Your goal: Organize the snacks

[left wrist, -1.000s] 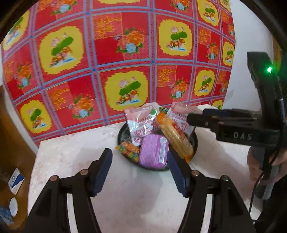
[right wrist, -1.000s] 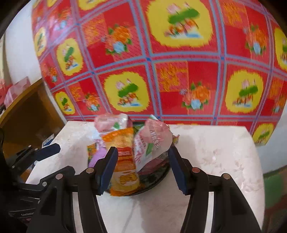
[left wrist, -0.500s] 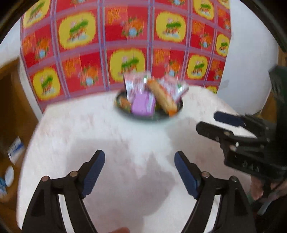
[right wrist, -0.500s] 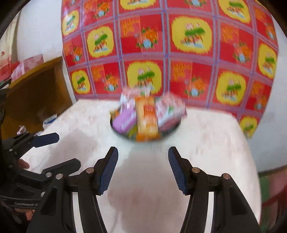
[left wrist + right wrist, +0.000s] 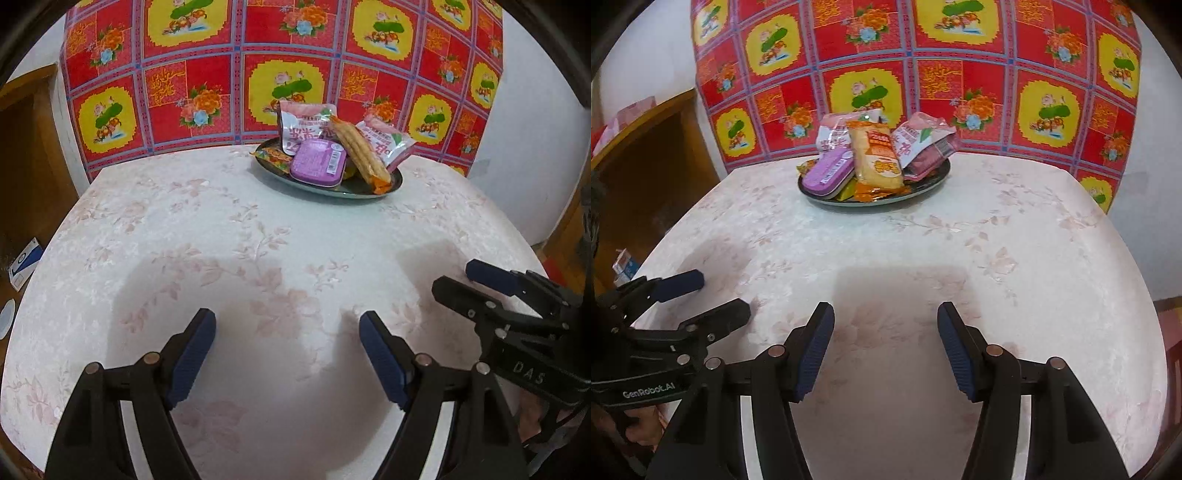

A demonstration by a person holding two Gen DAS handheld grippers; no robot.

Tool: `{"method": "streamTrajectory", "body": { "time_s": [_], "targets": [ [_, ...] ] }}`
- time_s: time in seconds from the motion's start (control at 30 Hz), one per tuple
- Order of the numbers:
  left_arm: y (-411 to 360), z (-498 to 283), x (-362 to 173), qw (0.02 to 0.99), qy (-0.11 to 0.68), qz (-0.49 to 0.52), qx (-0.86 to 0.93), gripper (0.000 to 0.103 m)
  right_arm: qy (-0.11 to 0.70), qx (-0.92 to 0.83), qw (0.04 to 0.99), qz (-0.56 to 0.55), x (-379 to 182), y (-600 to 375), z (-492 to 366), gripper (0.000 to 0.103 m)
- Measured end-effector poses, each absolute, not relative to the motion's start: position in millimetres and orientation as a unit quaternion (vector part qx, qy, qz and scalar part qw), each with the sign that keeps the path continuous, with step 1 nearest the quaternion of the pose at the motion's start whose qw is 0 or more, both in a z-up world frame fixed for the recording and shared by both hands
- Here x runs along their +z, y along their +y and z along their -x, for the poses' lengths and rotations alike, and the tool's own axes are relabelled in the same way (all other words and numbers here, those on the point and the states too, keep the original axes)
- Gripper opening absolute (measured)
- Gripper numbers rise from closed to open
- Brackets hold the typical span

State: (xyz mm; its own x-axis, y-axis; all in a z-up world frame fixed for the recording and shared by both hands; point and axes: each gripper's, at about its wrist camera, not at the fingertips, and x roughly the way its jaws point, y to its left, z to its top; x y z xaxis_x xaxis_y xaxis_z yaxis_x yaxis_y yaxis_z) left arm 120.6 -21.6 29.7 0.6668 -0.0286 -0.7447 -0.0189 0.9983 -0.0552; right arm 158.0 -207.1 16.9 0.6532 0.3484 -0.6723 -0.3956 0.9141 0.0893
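Note:
A dark round plate stands at the far side of the table, piled with snacks: a purple flat box, an orange-yellow packet, two pink-white bags and small wrapped sweets. My left gripper is open and empty, low over the near part of the table, far from the plate. My right gripper is open and empty too, beside the left one. Each shows in the other's view, the right gripper and the left gripper.
The table wears a pale floral cloth. A red and yellow flowered cloth hangs on the wall behind the plate. A brown wooden cabinet stands at the left, with small boxes on the floor by it.
Both grippers have pulled back from the plate to the near side of the table, open and empty throughout. The snacks stay on the plate.

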Motion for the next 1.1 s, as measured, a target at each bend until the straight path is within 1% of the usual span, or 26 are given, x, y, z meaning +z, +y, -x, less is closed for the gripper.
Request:
{"method": "streamTrajectory", "body": {
  "time_s": [0.27,0.67,0.83,0.9,1.1],
  "targets": [
    [-25.3,-119.2,27.1,0.916,0.400,0.018,0.001,0.086,0.358,0.200,0.912,0.031,16.1,-206.7,-157.9,0.060],
    [-29.9,-120.4,24.7,0.916,0.400,0.011,0.004,0.091,0.354,0.213,0.911,-0.002,16.1,-214.8,-160.1,0.060],
    [-30.5,-120.0,24.3,0.918,0.397,0.011,0.004,0.091,0.351,0.215,0.912,0.005,16.0,-213.0,-159.0,0.060],
    [-30.2,-119.9,24.2,0.918,0.397,0.011,0.003,0.091,0.350,0.217,0.911,0.004,15.6,-212.5,-158.7,0.063],
    [-31.6,-120.3,24.5,0.917,0.398,0.008,0.002,0.091,0.347,0.220,0.912,0.004,14.9,-213.6,-158.6,0.063]
  ]
}}
